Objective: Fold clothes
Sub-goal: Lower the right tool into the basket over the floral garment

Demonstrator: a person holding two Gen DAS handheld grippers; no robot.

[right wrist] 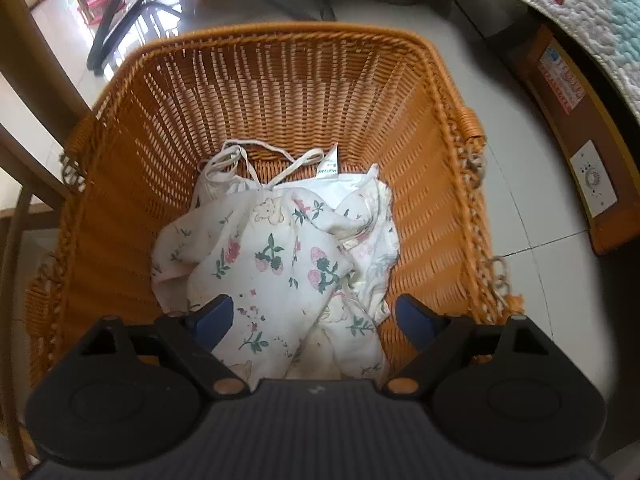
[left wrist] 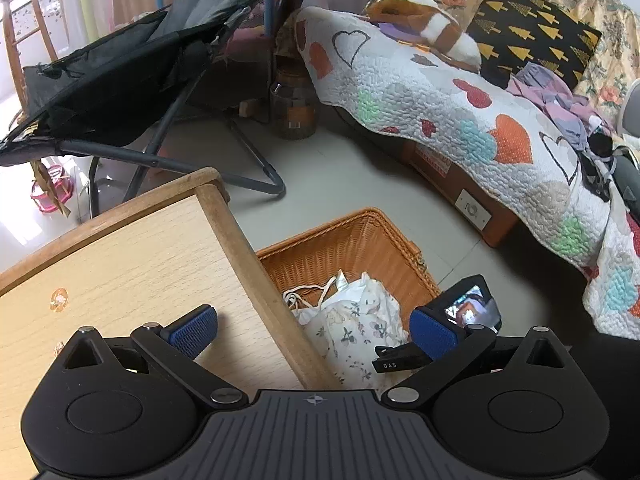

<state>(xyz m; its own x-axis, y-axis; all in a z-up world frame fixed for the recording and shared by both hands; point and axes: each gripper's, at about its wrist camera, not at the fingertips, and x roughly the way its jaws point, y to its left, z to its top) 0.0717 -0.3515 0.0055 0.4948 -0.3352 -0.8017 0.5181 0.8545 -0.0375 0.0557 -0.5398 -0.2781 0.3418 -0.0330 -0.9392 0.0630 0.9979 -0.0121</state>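
Observation:
A crumpled white garment (right wrist: 280, 264) printed with strawberries and flowers, thin straps at its top, lies in an orange wicker basket (right wrist: 280, 92) on the floor. My right gripper (right wrist: 316, 320) points steeply down into the basket, open. Its blue pads (right wrist: 416, 320) stand wide on either side of the garment's near fold, and cloth partly covers the left pad. In the left wrist view the same garment (left wrist: 352, 320) and basket (left wrist: 348, 240) sit beside a light wooden table (left wrist: 120, 264). My left gripper (left wrist: 312, 332) hangs open over the table's edge, holding nothing.
A bed with a heart-patterned quilt (left wrist: 460, 120) and loose clothes (left wrist: 560, 100) runs along the right. A black folding chair (left wrist: 120, 80) and a glass jar (left wrist: 292, 108) stand beyond the table. A black camera unit with a lit screen (left wrist: 472, 308) shows over the basket.

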